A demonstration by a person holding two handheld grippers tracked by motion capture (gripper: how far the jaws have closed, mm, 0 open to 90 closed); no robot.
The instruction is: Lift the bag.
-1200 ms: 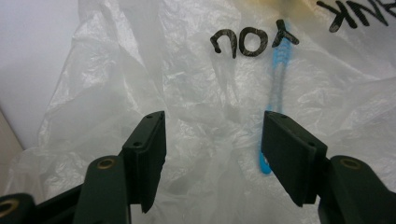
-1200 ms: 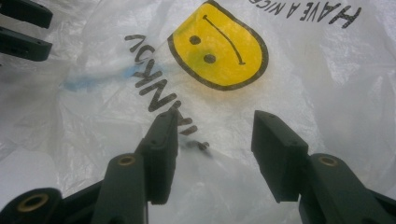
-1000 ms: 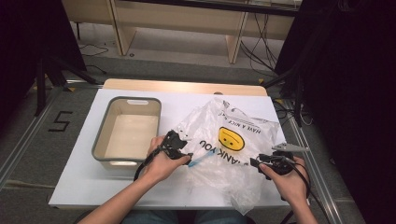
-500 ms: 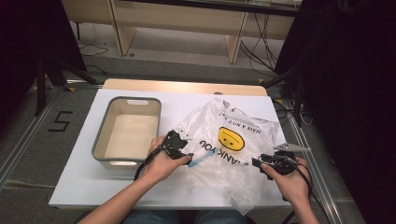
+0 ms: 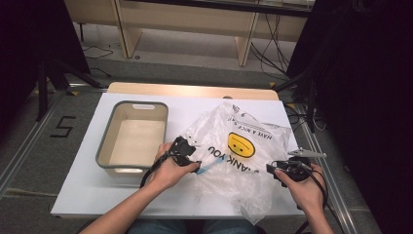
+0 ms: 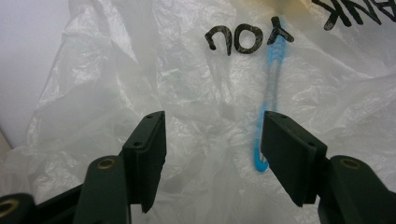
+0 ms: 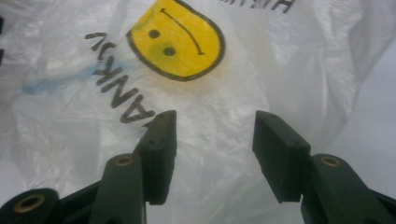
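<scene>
On the white surface [image 5: 87,195] beside the tub [image 5: 104,146], the plastic bag [image 5: 243,156] is lying limp and slippery; both left gripper [image 6: 212,140] and right gripper [image 7: 215,135] are hovering with jaws released, a bunched fold looking best to pinch

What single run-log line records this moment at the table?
scene: crumpled white plastic bag with yellow smiley beside empty grey bin | left gripper: open over bag | right gripper: open at bag edge

Both hand-held grippers: black jaws w/ brass-coloured pivot screws, black cables; right hand-held gripper [image 5: 292,168] has grey three-cornered plate
</scene>
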